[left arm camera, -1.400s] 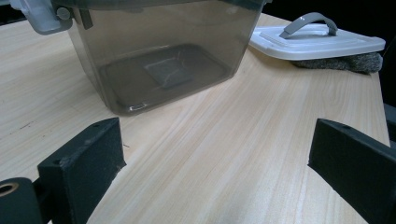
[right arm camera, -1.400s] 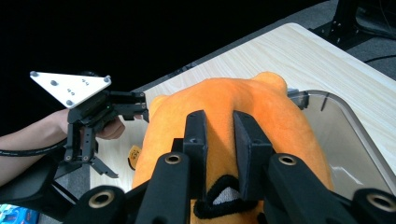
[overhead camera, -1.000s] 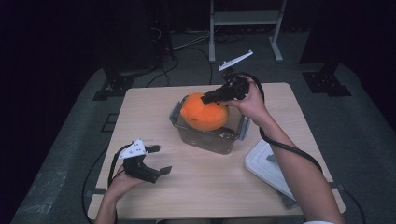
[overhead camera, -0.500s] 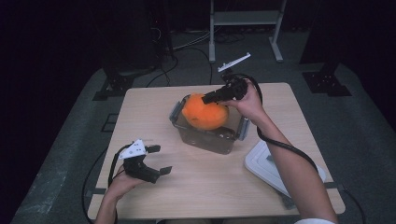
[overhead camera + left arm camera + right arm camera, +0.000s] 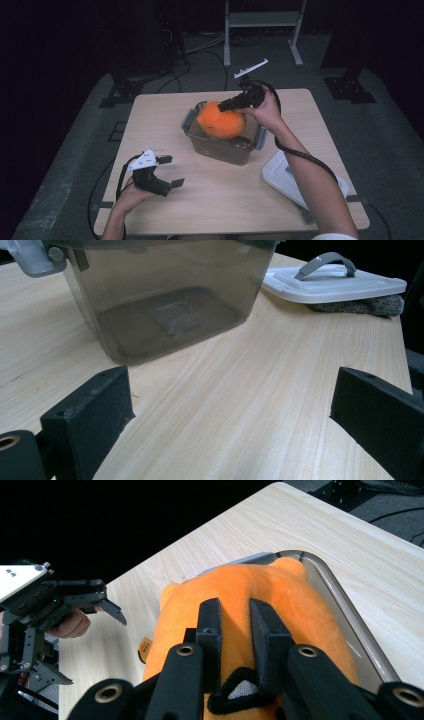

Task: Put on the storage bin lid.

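Over the clear box [image 5: 222, 145] on the bench [image 5: 220, 200], my right hand-held gripper [image 5: 223, 105] pinches the orange soft toy [image 5: 220, 120], so I should lower it slowly, while my left hand-held gripper [image 5: 167, 171] rests spread.

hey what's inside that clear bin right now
An orange plush sits partly in the bin, pinched by the right claw. The lower bin looks bare; whatever's under the plush is hidden.

dark lab: floor cables [image 5: 197, 47], stands [image 5: 260, 30]
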A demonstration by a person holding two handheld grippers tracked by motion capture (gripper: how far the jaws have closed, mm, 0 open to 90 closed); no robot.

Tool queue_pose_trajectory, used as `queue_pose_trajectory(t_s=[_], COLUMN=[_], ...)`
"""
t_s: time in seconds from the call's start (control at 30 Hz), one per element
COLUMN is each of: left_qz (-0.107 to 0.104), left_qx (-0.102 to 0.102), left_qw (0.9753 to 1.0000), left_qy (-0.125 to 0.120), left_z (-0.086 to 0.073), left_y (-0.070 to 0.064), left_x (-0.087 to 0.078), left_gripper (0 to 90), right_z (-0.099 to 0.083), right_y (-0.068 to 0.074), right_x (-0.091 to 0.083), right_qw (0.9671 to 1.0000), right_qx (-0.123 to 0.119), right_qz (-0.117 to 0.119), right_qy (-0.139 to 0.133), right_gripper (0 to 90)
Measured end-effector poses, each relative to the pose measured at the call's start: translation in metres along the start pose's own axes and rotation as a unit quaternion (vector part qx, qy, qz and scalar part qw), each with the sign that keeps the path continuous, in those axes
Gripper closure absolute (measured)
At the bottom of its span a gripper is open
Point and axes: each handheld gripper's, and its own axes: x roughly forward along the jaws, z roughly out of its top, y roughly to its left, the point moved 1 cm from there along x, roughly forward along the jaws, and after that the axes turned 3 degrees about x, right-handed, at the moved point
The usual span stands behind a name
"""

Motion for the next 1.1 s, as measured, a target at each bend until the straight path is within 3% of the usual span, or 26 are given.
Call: queue_pose_trajectory(t_s=[0.63, 1.1], left_qz=[-0.003, -0.004], left_qx=[0.0, 0.002], left_qw=[1.0, 1.0], left_qy=[0.001, 0.001], left_z=[0.0, 0.0], left_y=[-0.001, -0.001], left_x=[0.001, 0.001], left_gripper=[2.6, 2.7], right_z=[-0.012, -0.019], right_y=[-0.015, -0.02], right_x=[0.014, 0.031], right_qw=[0.9997, 0.9994], right_qx=[0.013, 0.02], right_qz=[-0.018, -0.017], right_qy=[0.012, 0.024], right_gripper=[75.6, 75.5])
